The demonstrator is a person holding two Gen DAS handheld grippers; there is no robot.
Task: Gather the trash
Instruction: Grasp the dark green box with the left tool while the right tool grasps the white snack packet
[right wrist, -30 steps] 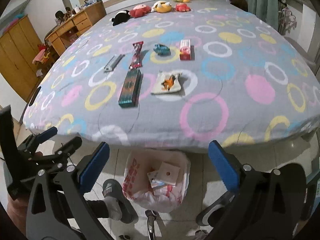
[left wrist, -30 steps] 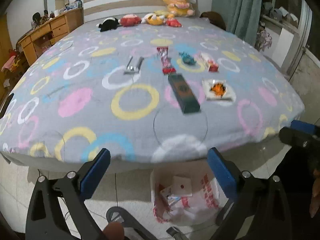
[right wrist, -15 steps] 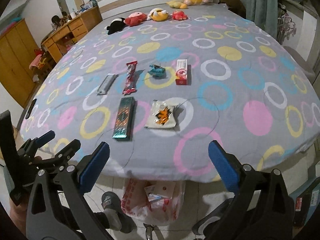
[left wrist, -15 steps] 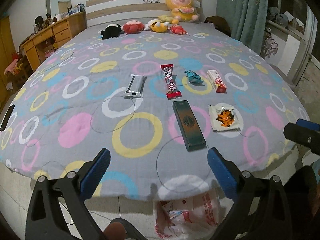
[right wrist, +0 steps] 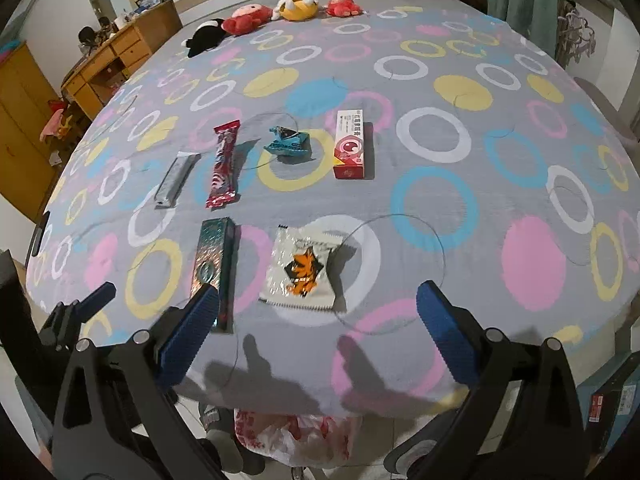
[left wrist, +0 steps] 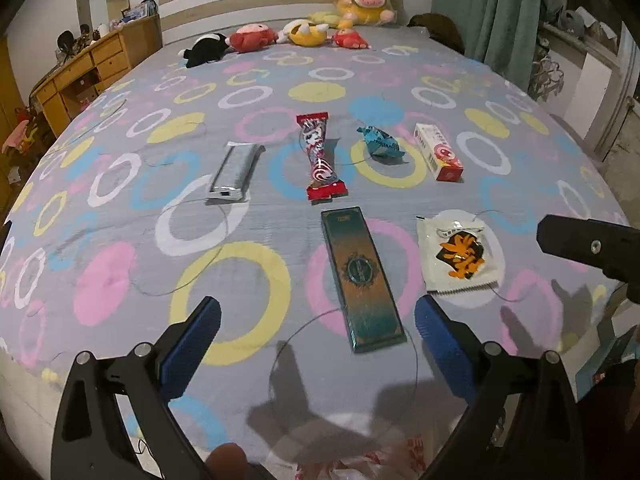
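Observation:
Several pieces of trash lie on the ringed bedspread: a long dark green box [left wrist: 361, 279] [right wrist: 213, 265], a white packet with an orange print [left wrist: 457, 256] [right wrist: 303, 268], a red candy wrapper [left wrist: 320, 157] [right wrist: 222, 164], a silver wrapper [left wrist: 233, 173] [right wrist: 175, 178], a crumpled teal wrapper [left wrist: 380, 142] [right wrist: 287, 143] and a white-and-red carton [left wrist: 438, 152] [right wrist: 352, 144]. My left gripper [left wrist: 316, 344] is open just short of the green box. My right gripper [right wrist: 318, 334] is open, low before the white packet. A white-and-red plastic bag [right wrist: 296, 434] sits on the floor below the bed edge.
Plush toys [left wrist: 296, 34] line the headboard end of the bed. A wooden dresser [left wrist: 80, 76] stands at the left, green curtains [left wrist: 496, 12] at the right. A slippered foot [right wrist: 216, 428] stands beside the bag. The other gripper [left wrist: 588, 246] shows at the right edge.
Both grippers have risen and moved forward over the bed edge toward the trash. The floor bag has slipped almost out of the left wrist view. Both stay open.

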